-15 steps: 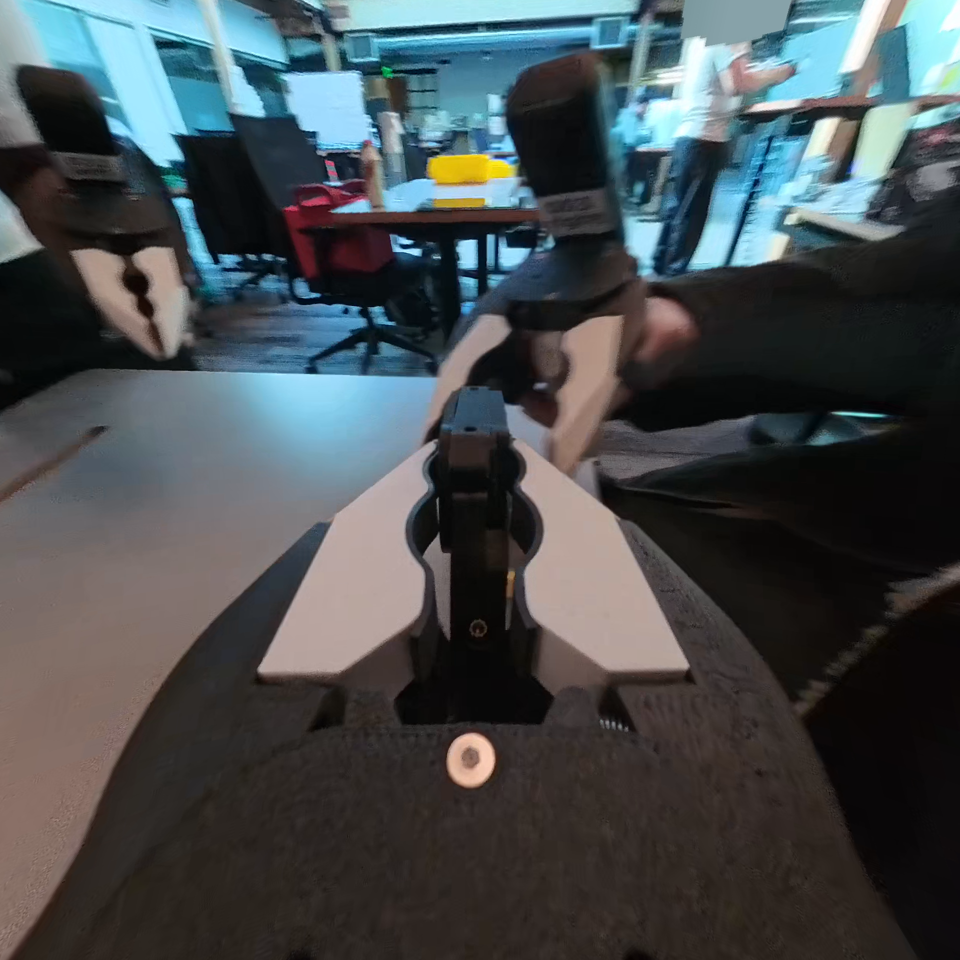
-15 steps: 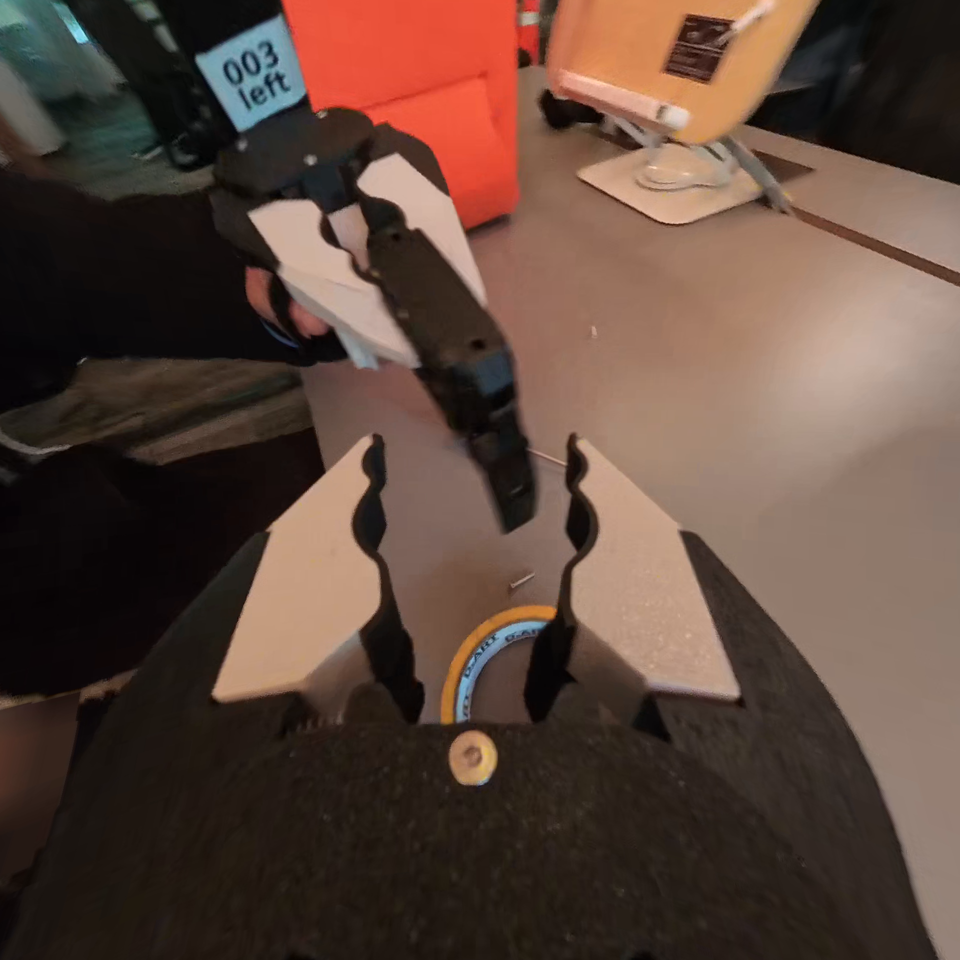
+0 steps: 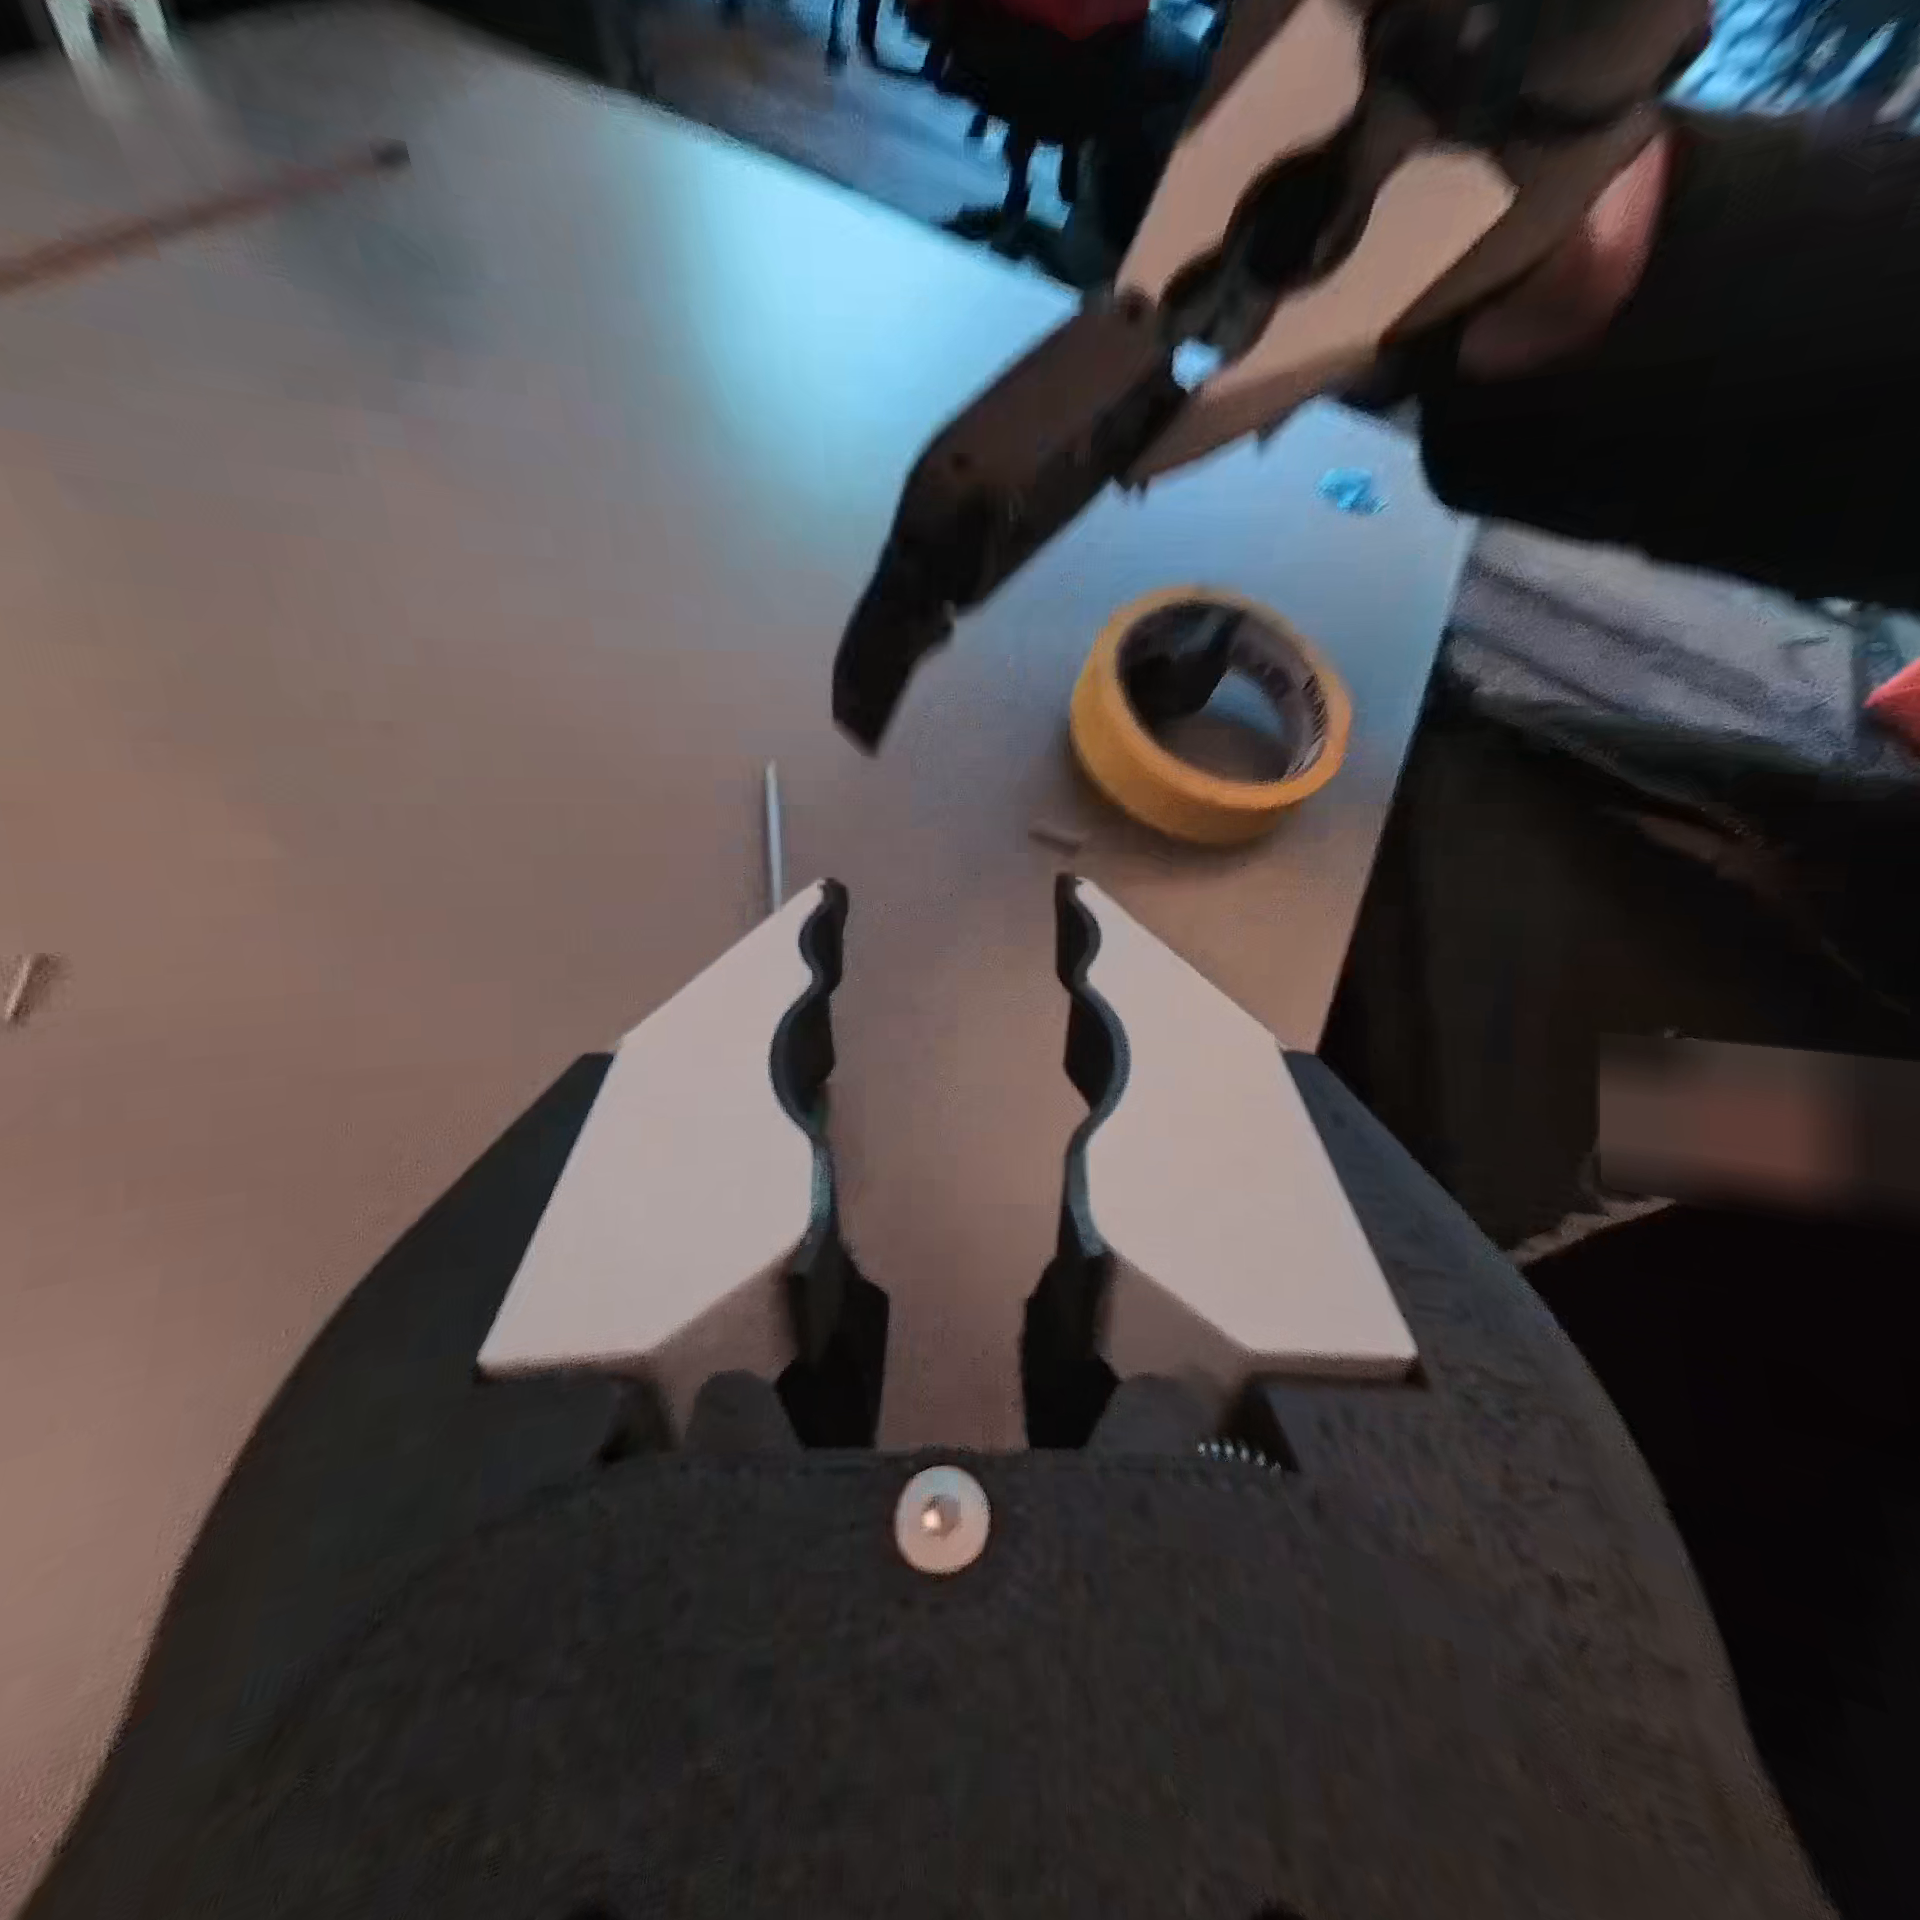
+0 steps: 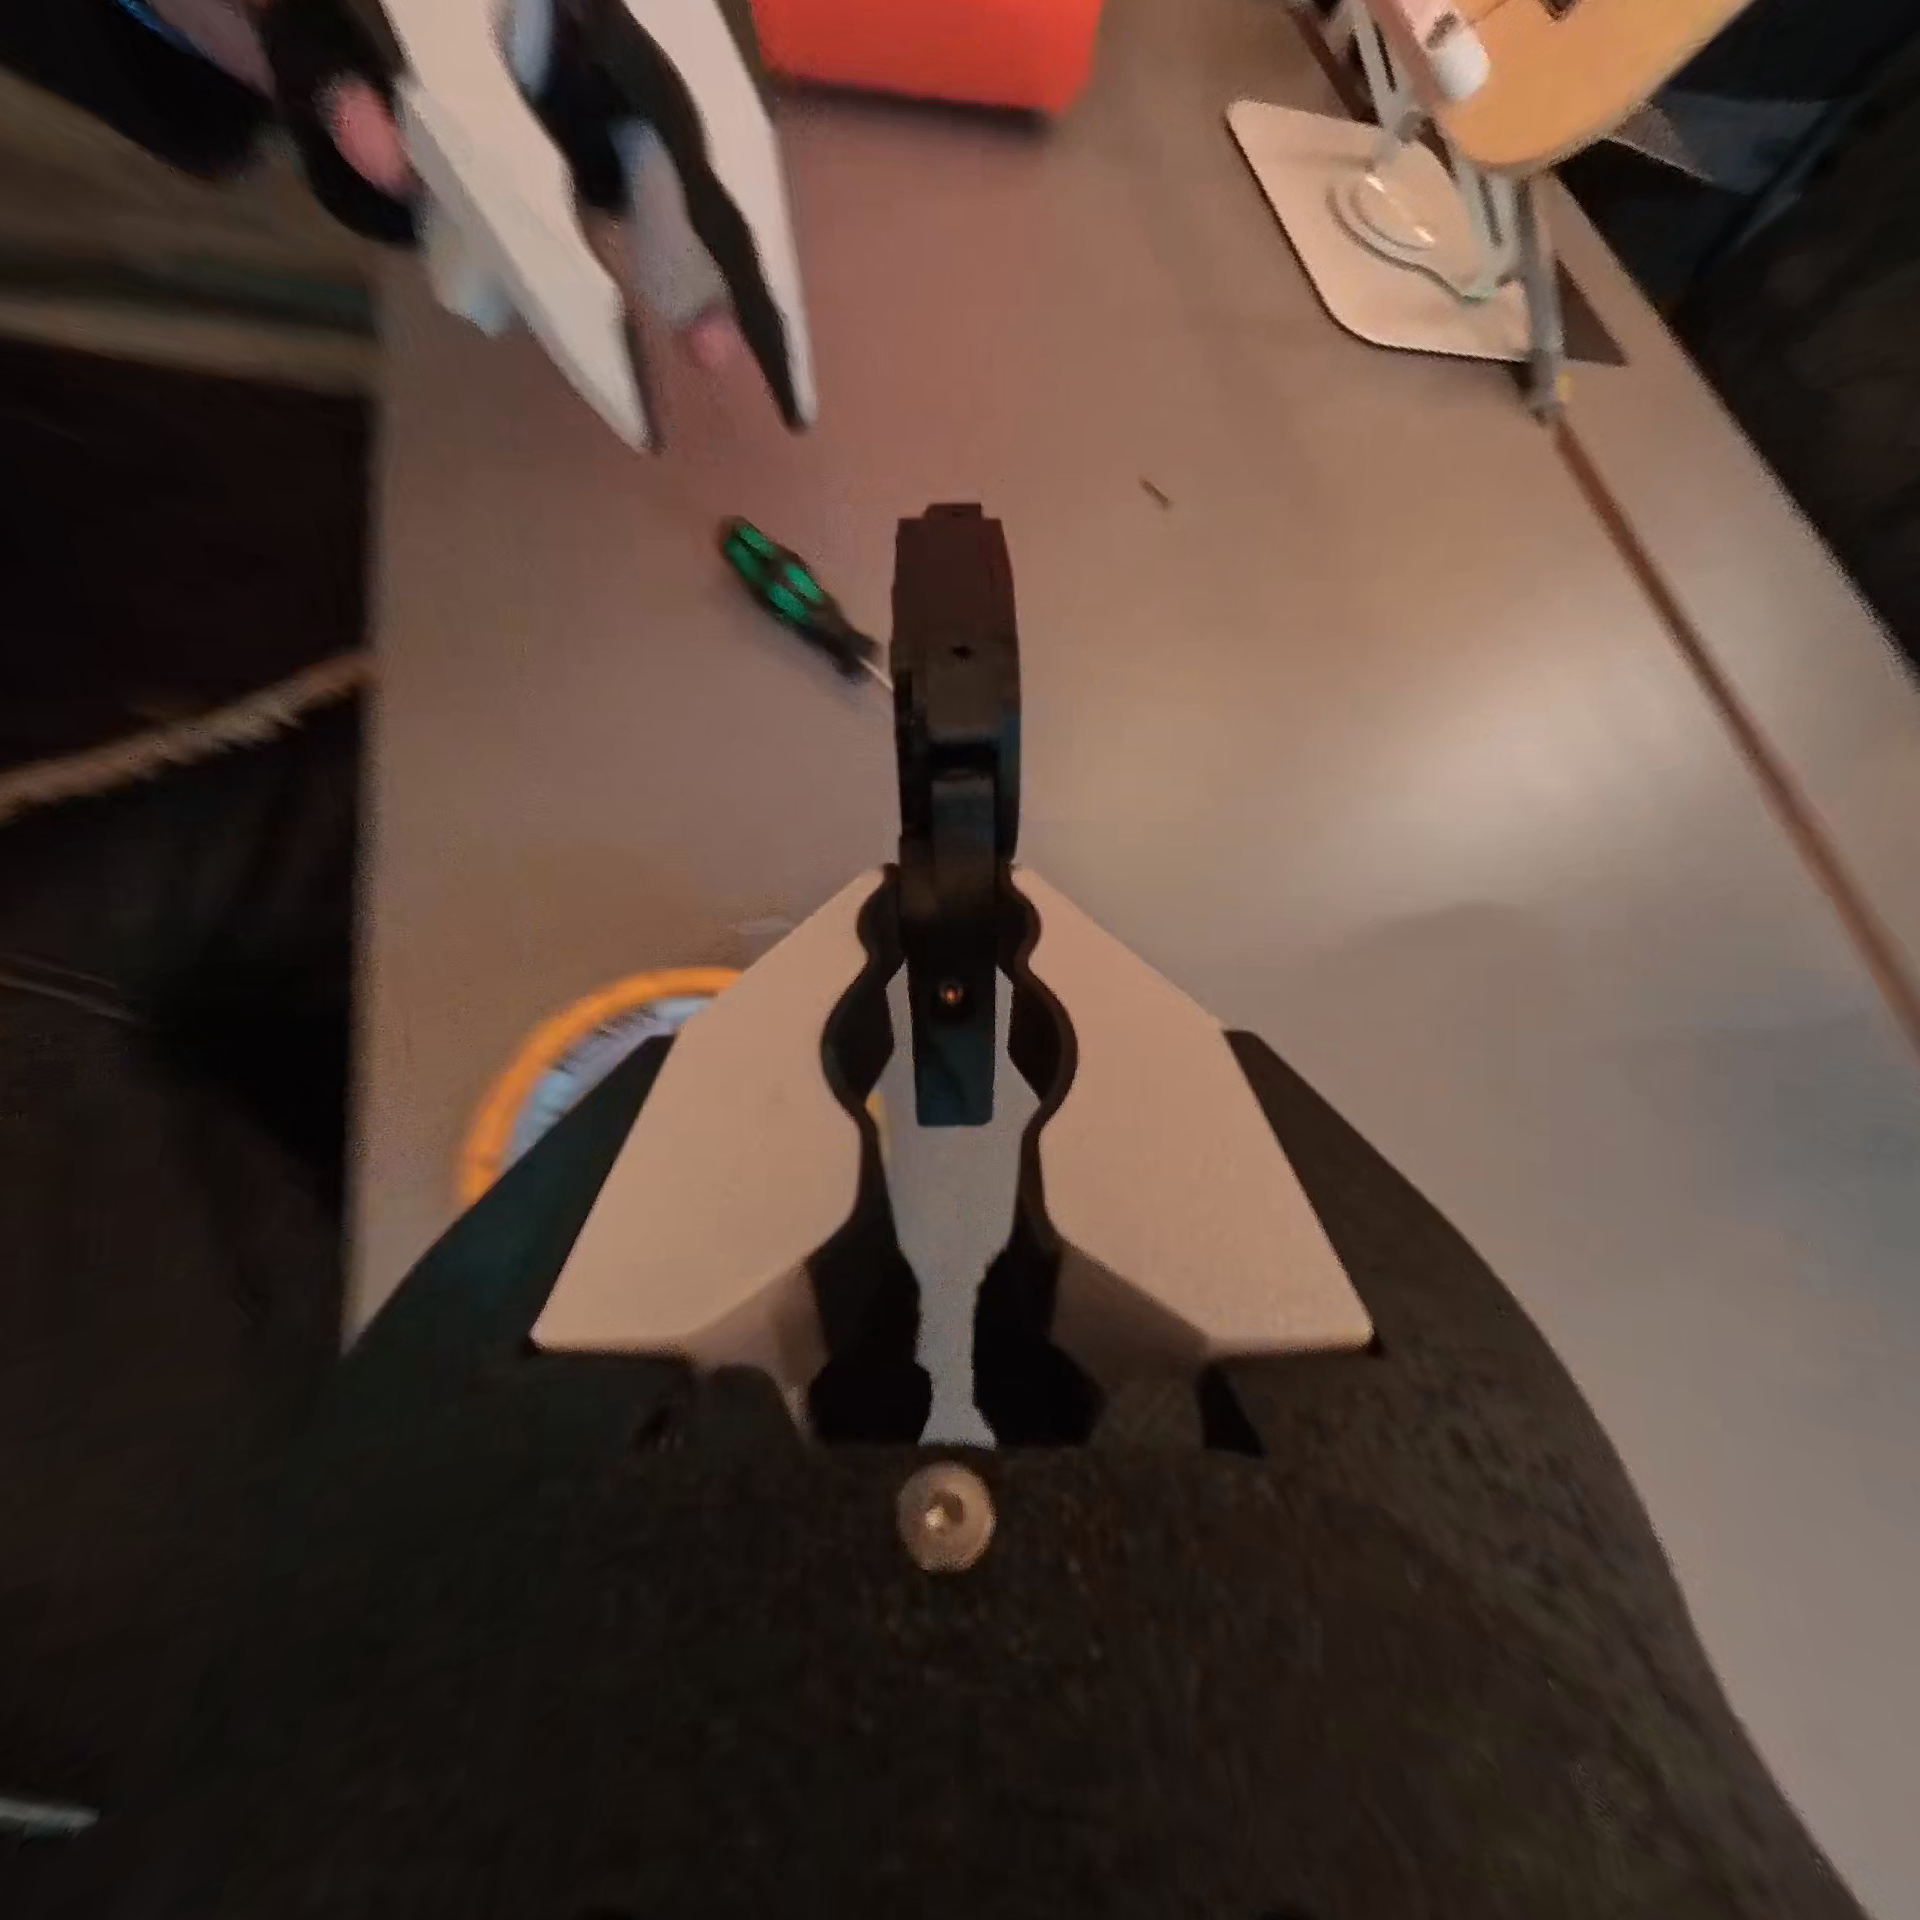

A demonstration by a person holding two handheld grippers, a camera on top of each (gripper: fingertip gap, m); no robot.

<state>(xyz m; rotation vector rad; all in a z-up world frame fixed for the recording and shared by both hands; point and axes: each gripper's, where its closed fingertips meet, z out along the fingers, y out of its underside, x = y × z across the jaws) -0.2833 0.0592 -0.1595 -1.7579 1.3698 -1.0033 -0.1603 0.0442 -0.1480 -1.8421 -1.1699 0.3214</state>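
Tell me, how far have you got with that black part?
Picked up: the black part is clamped in the right hand-held gripper, above the table. The left hand-held gripper is open and empty. The screwdriver and tape lie untouched.

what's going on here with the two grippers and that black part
A person holds a gripper in each hand over a grey table. The right gripper is shut on a long black part, held up off the table. The left gripper is open and empty, near a yellow tape roll and a thin metal pin. A green-handled screwdriver lies on the table just beyond the black part.
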